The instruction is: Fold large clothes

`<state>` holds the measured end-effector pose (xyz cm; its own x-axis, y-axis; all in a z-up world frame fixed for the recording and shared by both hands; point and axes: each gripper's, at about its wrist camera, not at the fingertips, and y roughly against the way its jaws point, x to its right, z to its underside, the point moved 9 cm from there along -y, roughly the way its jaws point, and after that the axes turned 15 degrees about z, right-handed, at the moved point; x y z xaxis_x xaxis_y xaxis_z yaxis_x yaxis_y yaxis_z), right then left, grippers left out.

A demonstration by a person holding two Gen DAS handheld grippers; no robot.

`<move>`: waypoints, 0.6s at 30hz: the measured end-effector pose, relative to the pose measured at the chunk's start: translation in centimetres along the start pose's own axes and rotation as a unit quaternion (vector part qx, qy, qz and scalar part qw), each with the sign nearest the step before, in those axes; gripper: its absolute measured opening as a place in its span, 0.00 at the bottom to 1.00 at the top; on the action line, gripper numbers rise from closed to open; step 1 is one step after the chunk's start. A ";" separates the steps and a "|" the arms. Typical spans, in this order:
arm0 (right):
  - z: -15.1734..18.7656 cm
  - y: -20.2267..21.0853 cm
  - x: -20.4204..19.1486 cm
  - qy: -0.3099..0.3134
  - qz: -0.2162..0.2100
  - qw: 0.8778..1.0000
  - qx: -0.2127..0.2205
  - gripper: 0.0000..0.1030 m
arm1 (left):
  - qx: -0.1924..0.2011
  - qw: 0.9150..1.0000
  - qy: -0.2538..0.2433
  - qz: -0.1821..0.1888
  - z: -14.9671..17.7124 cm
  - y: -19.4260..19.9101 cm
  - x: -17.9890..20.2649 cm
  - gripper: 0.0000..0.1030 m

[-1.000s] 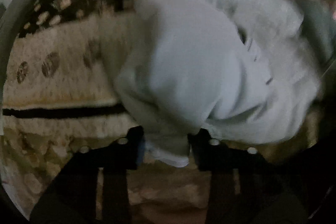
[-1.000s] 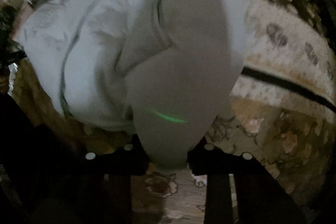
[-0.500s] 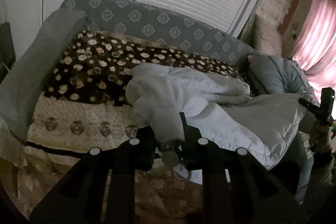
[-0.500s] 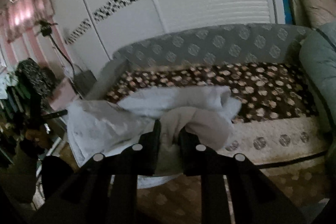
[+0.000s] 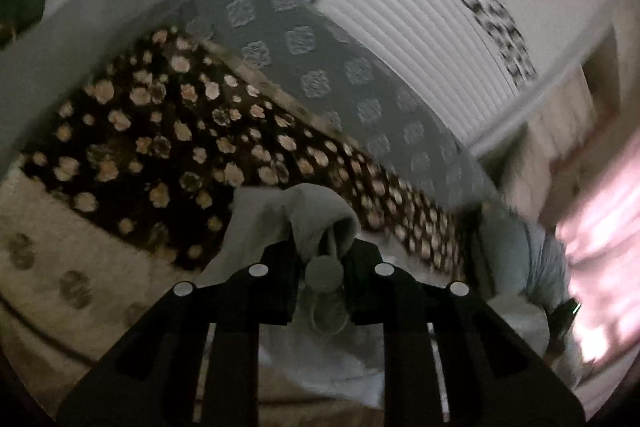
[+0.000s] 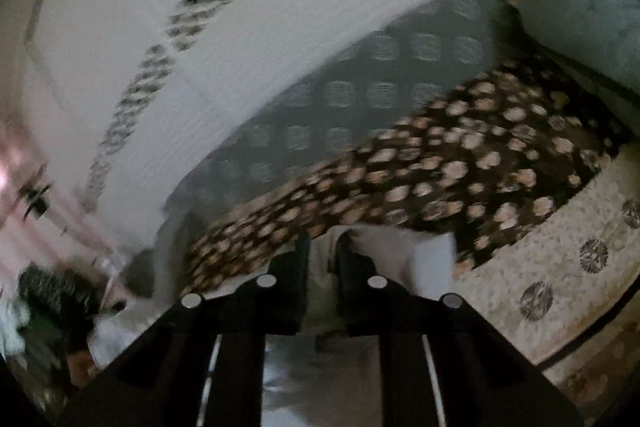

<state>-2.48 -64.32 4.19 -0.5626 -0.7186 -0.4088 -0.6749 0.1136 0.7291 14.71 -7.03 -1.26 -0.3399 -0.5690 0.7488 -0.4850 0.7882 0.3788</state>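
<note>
Bunching soft pale fleece garment (image 5: 316, 219) between black tongs (image 5: 320, 267)

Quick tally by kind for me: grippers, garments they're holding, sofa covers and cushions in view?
Grippers: 2, left gripper, right gripper
Garments held: 1, white garment
Sofa covers: 1, flowered brown cover
Cushions: 1, pale blue cushion
Total: 5

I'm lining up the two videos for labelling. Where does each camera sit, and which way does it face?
Left wrist: on the left tongs, facing the tilted spotted blanket and white cupboard doors; tongs shut on the white garment.
Right wrist: on the right tongs, facing the same bed; tongs shut on the garment; a hand shows lower left.
Shared: blanket, doors, garment.
</note>
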 end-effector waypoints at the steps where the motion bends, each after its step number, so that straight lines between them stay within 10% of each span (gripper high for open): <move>1: -0.3 -2.4 0.7 0.003 0.014 1.000 -0.011 0.12 | -0.001 1.000 0.011 0.002 -0.2 -1.7 -0.6 0.18; 7: 2.6 -12.6 2.5 0.036 0.061 0.997 -0.034 0.13 | -0.030 0.995 -0.062 -0.073 0.6 -12.8 -6.8 0.27; 12: 1.4 -13.2 1.3 0.041 0.108 0.993 -0.006 0.18 | 0.005 0.992 -0.080 -0.098 0.7 -15.0 -7.0 0.35; 15: 0.7 -11.7 0.4 0.056 0.122 0.991 0.019 0.22 | 0.046 0.984 -0.104 -0.134 -0.6 -13.3 -5.3 0.78; 16: 0.3 -10.9 0.3 0.047 0.116 0.992 0.026 0.29 | 0.094 0.977 -0.121 -0.146 -1.8 -11.3 -3.9 0.95; 18: -1.1 -7.6 -0.3 0.019 0.087 0.994 0.070 0.90 | 0.169 0.961 -0.147 -0.163 -3.3 -6.6 -1.3 0.97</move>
<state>3.32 -65.77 -0.62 -0.6599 -0.7046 -0.2611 -0.6305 0.3301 0.7025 21.02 -10.69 -2.93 -0.3143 -0.8535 0.4156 -0.8212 0.4640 0.3320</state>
